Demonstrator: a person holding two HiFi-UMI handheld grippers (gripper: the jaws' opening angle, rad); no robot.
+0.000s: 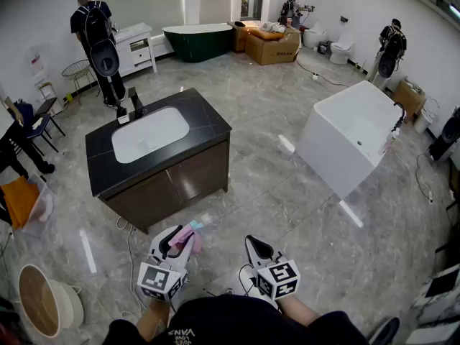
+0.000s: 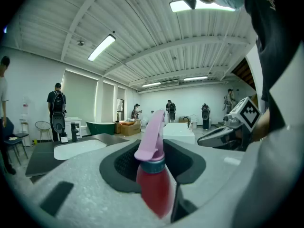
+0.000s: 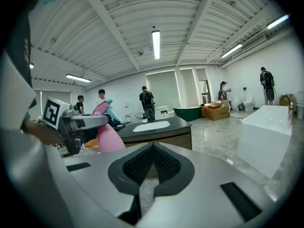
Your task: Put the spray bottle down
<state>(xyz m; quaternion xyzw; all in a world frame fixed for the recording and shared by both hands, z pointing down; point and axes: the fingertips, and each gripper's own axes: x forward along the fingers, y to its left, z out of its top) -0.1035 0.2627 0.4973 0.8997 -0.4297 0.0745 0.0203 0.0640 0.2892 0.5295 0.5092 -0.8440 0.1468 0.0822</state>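
Observation:
The spray bottle (image 2: 153, 184) has a pink-red body, a blue collar and a pink trigger head. It stands upright between the jaws of my left gripper (image 2: 154, 163), which is shut on its body. In the head view the spray bottle (image 1: 189, 237) shows at the tip of the left gripper (image 1: 175, 241), held in the air near the person's body, in front of the vanity. My right gripper (image 3: 152, 148) is shut with nothing in it. In the head view the right gripper (image 1: 256, 246) is just right of the left one.
A black-topped vanity (image 1: 208, 121) with a white basin and a black faucet (image 1: 135, 100) stands ahead. A white bathtub (image 1: 356, 135) is to the right, a dark green tub (image 1: 198, 40) and cardboard boxes (image 1: 272, 45) at the back. Several people stand around the room.

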